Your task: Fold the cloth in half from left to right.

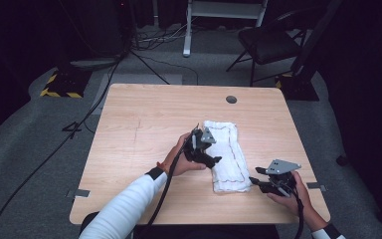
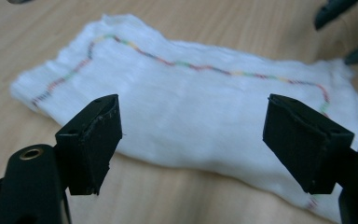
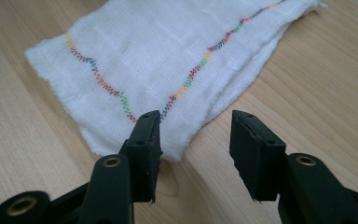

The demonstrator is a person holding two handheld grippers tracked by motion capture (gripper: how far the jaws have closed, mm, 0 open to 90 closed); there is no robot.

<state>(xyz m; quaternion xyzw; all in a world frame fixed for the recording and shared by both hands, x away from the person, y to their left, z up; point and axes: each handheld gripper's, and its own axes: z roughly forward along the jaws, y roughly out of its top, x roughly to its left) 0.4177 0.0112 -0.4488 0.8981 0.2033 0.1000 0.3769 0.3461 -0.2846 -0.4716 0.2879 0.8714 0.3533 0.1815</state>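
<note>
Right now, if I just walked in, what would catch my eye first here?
Probably the white folded cloth with its wavy multicoloured stitching, lying right of centre on the wooden table. Next, the two black claws a person holds: the left claw, jaws wide apart, at the cloth's left edge, and the right claw, also open, at its near right corner.

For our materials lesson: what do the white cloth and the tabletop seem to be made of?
Cloth: looks like woven cotton, matte; a fine grid weave, fuzzy edges and multicoloured zigzag stitching show.
Tabletop: pale wood or wood-look laminate, smooth with a satin finish; straight grain lines show, but which one is unclear.
</note>
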